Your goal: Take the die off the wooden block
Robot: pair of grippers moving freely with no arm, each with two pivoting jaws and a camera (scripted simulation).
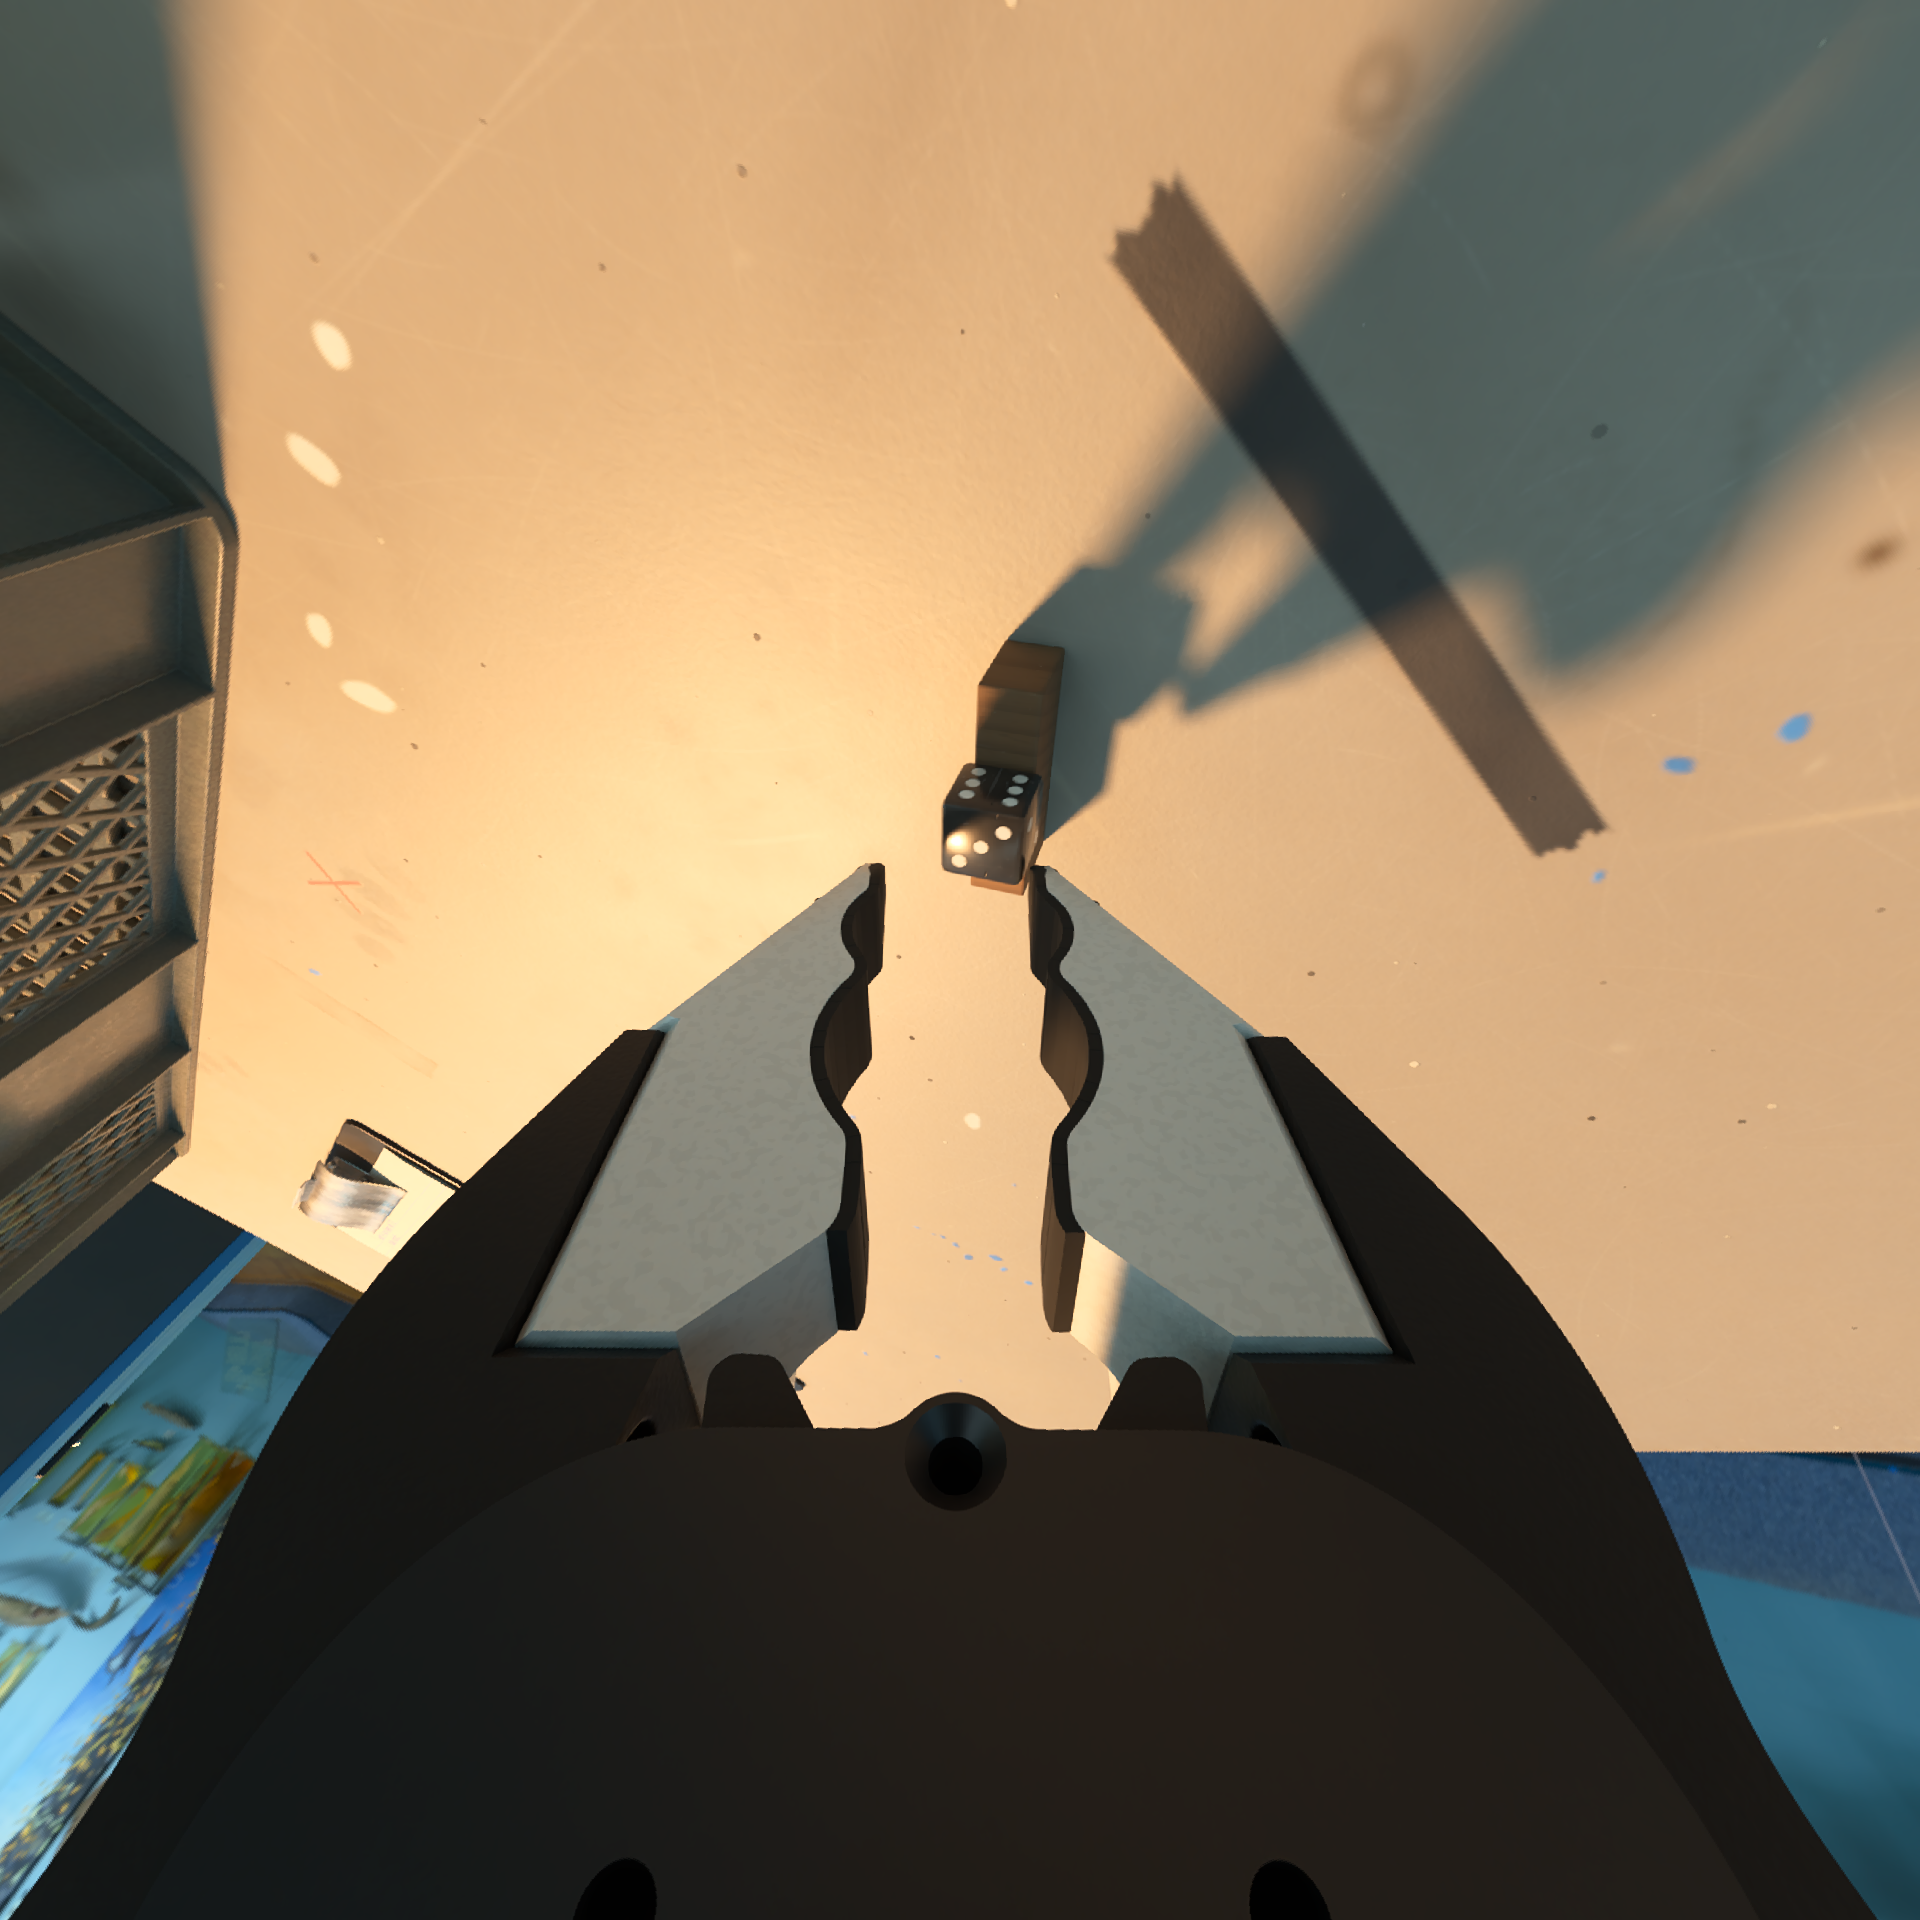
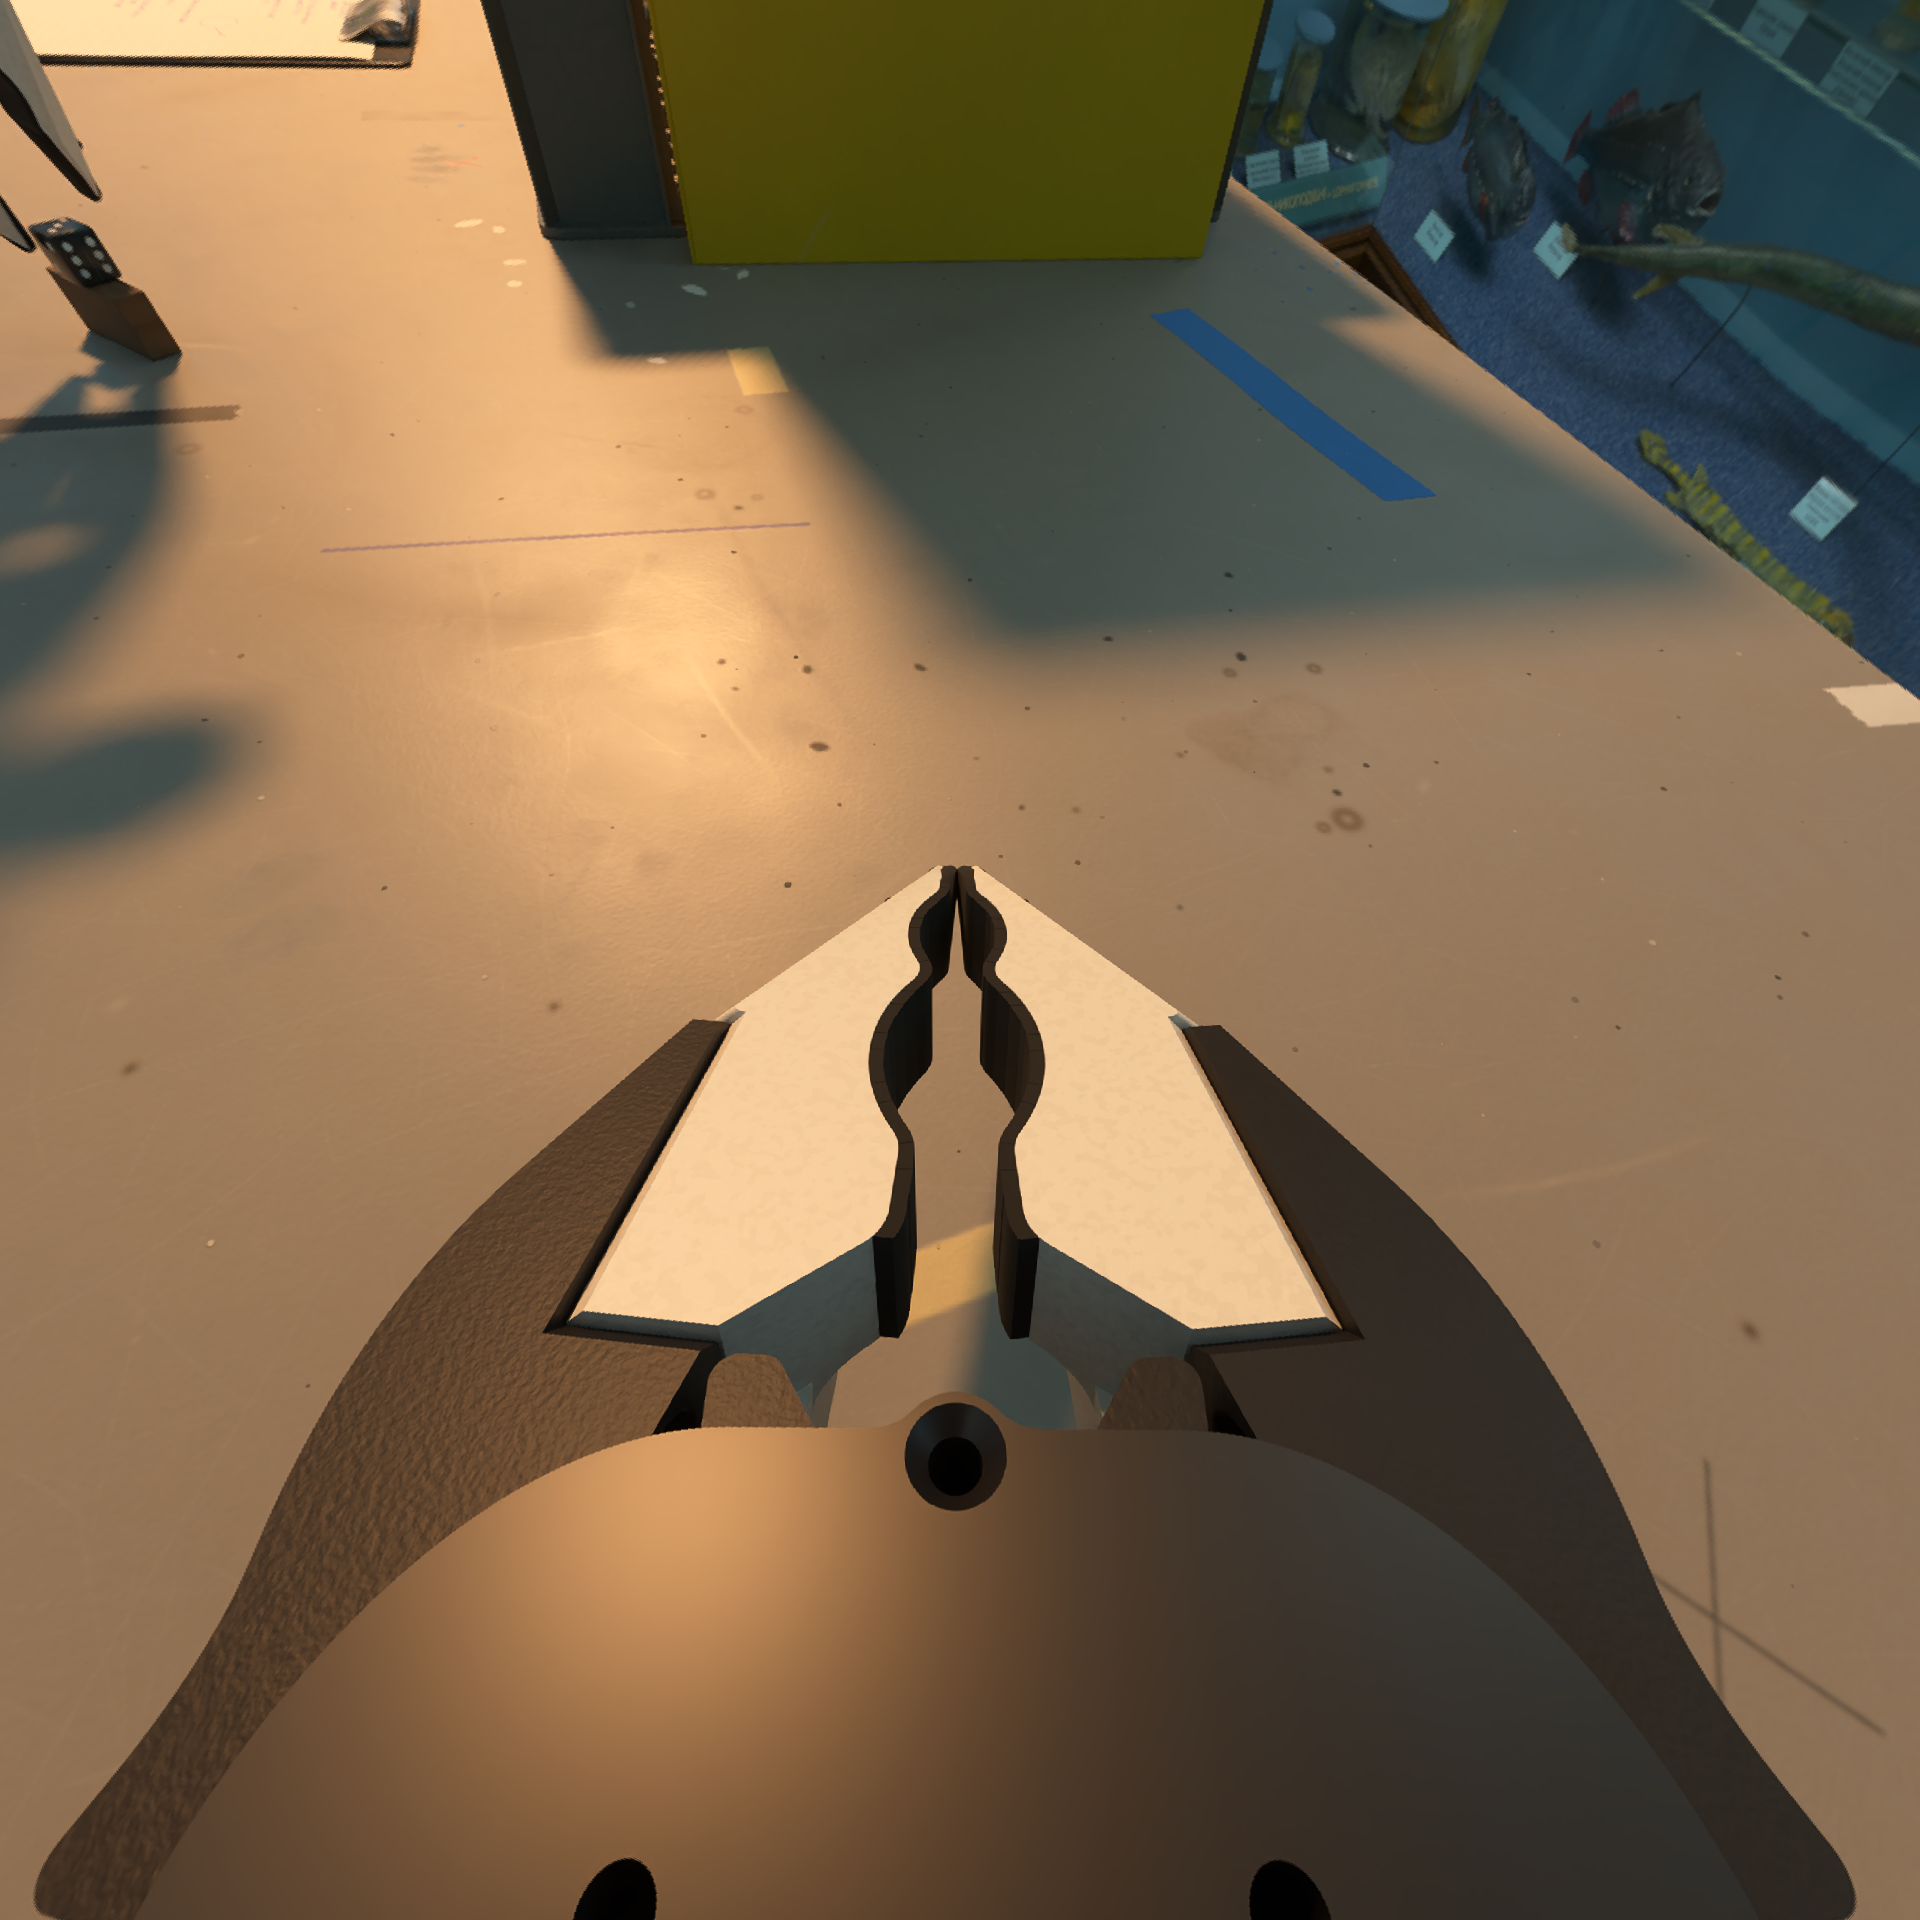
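Left hand-held gripper point(image 1: 956, 883): the jaws stand apart with a clear gap and hold nothing. Its fingertips point(image 1: 868, 883) sit just short of the die point(image 1: 989, 821) and have not yet enclosed it. In the right wrist view this unit shows at the far left edge, close beside the die.

Die: black with white pips, resting on the near end of the wooden block point(image 1: 1023, 696), which lies on the worktop point(image 1: 623, 520). The die sits slightly right of the jaw centreline, nearly in line with the right fingertip.

Probable faults from this state:

1. Offset approach. If the gripper advances without correcting sideways, the right fingertip is likely to strike the die face instead of passing beside it, and push the die along or off the block.
2. Low approach. The block edge shows directly below the die; fingertips carried too low could catch the block and shift both items together.
3. Narrow margin. The gap looks only a little wider than the die, so a tilted entry could tip it.

Right hand-held gripper point(image 2: 956, 878): fingertips closed together, nothing between them, above bare worktop, well apart from the die point(image 2: 78, 249) and block point(image 2: 125, 317). It presents no evident collision risk.
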